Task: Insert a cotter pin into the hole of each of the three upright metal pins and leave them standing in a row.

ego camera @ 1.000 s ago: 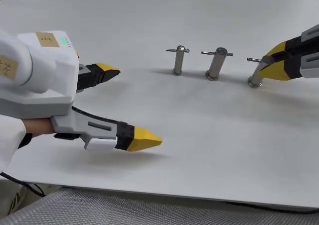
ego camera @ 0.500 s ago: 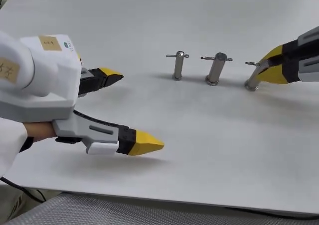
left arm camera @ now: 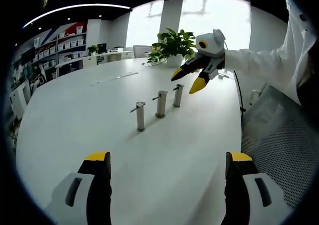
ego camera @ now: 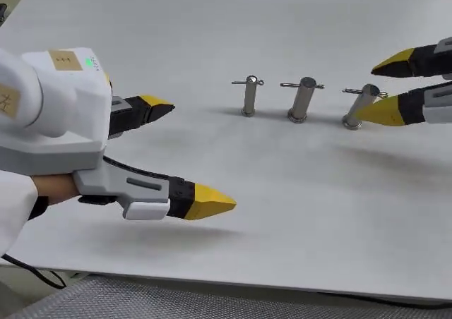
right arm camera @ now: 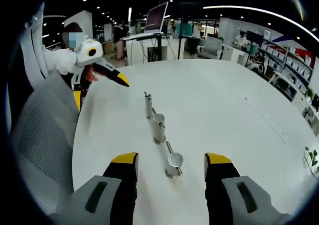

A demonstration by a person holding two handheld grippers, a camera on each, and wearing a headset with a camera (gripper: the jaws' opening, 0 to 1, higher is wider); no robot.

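Right gripper view — nearest metal pin (right arm camera: 174,166) stands between parted fingers (right arm camera: 124,174).

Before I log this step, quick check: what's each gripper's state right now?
Left gripper: open, holding nothing.
Right gripper: open, fingers either side of the nearest metal pin, not gripping it.

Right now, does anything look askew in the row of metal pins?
Possibly the rightmost metal pin: in the head view it leans more than the middle pin and left pin, between the jaws of the open right tool. In the left gripper view it looks upright, so it may be distortion. All three hold cotter pins.
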